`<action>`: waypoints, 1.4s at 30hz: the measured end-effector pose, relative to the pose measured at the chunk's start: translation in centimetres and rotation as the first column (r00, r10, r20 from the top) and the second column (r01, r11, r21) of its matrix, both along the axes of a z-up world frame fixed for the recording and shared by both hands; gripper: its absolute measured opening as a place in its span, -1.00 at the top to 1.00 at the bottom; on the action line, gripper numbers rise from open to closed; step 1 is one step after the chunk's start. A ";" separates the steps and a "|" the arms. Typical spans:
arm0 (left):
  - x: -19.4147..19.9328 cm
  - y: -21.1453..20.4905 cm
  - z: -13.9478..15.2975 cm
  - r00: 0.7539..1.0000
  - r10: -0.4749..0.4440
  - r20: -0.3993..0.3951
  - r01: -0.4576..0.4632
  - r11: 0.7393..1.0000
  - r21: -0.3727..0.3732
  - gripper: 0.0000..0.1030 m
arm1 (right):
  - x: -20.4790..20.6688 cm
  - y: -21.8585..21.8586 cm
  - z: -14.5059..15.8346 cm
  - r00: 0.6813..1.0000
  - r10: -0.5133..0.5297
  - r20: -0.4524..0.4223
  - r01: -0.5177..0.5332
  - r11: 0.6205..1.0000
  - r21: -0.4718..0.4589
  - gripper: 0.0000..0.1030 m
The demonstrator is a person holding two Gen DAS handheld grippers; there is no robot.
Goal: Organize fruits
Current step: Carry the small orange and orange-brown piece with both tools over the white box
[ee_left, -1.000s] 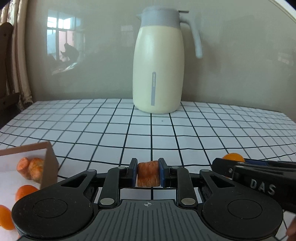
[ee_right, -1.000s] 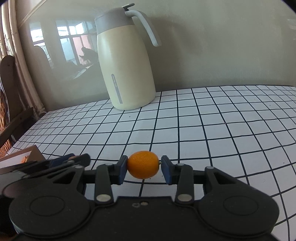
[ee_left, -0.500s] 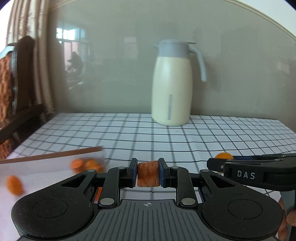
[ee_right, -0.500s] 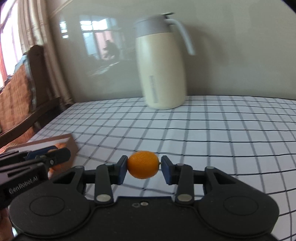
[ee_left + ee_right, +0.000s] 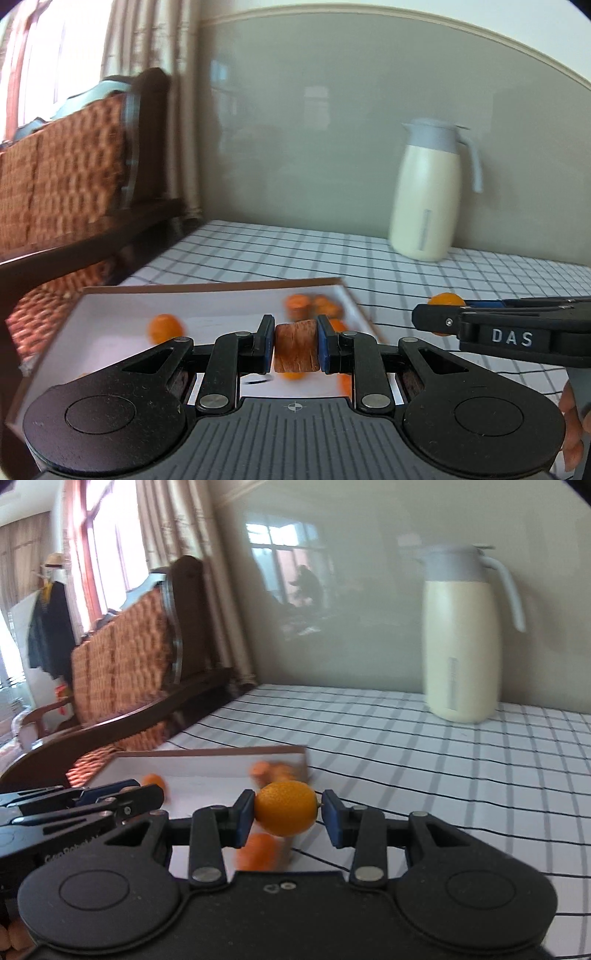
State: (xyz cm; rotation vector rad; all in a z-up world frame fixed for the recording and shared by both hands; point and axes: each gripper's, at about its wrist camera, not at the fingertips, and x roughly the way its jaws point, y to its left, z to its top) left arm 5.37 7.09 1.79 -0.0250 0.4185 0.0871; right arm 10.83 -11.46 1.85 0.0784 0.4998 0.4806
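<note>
My left gripper (image 5: pixel 296 349) is shut on a ridged orange-brown carrot chunk (image 5: pixel 296 350), held above a shallow white box (image 5: pixel 207 308) with brown rims. The box holds several orange fruits (image 5: pixel 165 327) and carrot pieces (image 5: pixel 299 306). My right gripper (image 5: pixel 287 814) is shut on a small orange kumquat (image 5: pixel 286 806), held just over the box's right edge (image 5: pixel 221 755). The right gripper also shows at the right of the left wrist view (image 5: pixel 509 332), and the left gripper at the left of the right wrist view (image 5: pixel 74 808).
A cream thermos jug (image 5: pixel 428 192) with a grey lid stands at the back of the checked tablecloth (image 5: pixel 443 760), by the wall. A dark wooden chair with woven backing (image 5: pixel 125 657) stands left of the table.
Both grippers have swung left with their loads. The box now lies under them and the jug has shifted to the right of both views.
</note>
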 end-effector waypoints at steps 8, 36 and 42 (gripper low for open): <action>-1.6 5.5 0.0 0.990 0.132 0.040 -0.131 0.991 -0.028 0.54 | -0.9 4.3 0.7 0.995 0.029 0.098 -0.032 0.999 0.020 0.40; 1.2 13.7 -1.7 0.956 0.293 0.004 -0.291 0.953 -0.081 0.54 | 2.2 8.8 -0.6 0.991 -0.054 0.122 0.051 0.998 0.029 0.40; 1.8 13.9 -1.7 0.956 0.294 0.011 -0.292 0.953 -0.077 0.54 | 2.8 8.9 -0.7 0.990 -0.076 0.120 0.075 0.997 0.020 0.40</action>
